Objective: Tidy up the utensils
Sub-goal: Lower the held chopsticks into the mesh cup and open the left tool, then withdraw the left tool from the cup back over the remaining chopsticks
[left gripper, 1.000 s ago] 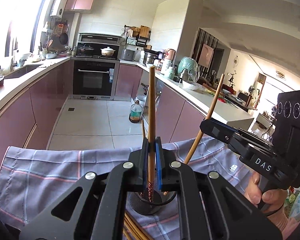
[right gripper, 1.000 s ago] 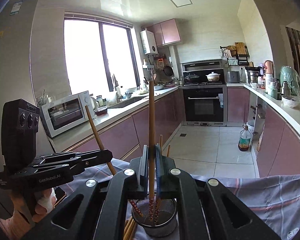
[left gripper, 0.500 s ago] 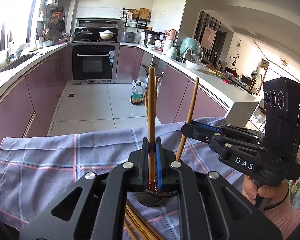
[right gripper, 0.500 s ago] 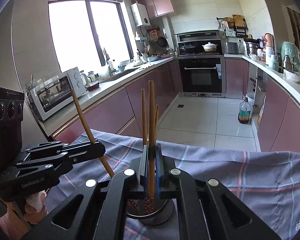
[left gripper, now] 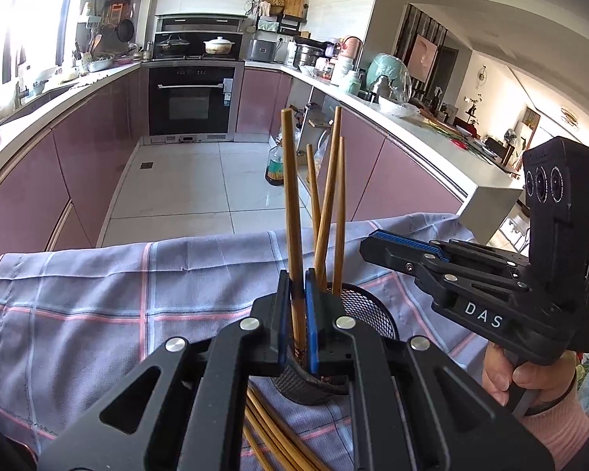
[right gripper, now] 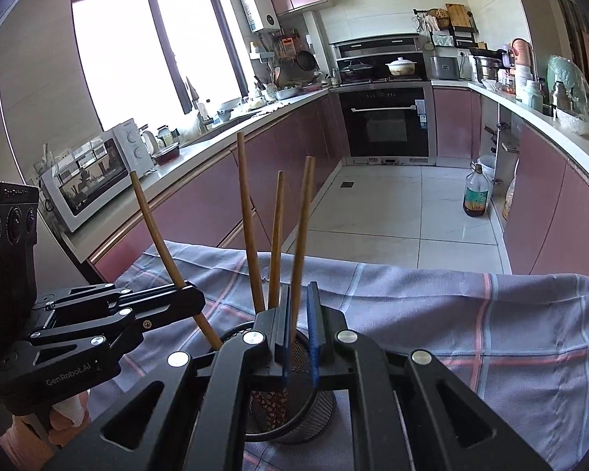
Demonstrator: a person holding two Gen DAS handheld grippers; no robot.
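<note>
Chopsticks are going into the mesh holder [left gripper: 367, 316] one at a time, and I am mid-drop with both hands. My left gripper [left gripper: 297, 325] is clenched on a chopstick [left gripper: 292, 212], its patterned lower end already inside the holder's rim, the shaft nearly upright. Three other chopsticks [left gripper: 326, 212] lean in the holder just beside it. Further right, my right gripper [right gripper: 299, 333] has its pads parted; a chopstick [right gripper: 300, 235] stands between them, against the left pad and clear of the right, so I judge it released and resting in the mesh holder. The holder sits on the checked cloth [right gripper: 471, 314], and loose chopsticks [left gripper: 271, 439] lie on the cloth just below it. Next, I judge, the left must loosen its pads and let its stick settle, then lift straight up so nothing tips, while the right backs away to fetch from the loose pile.
</note>
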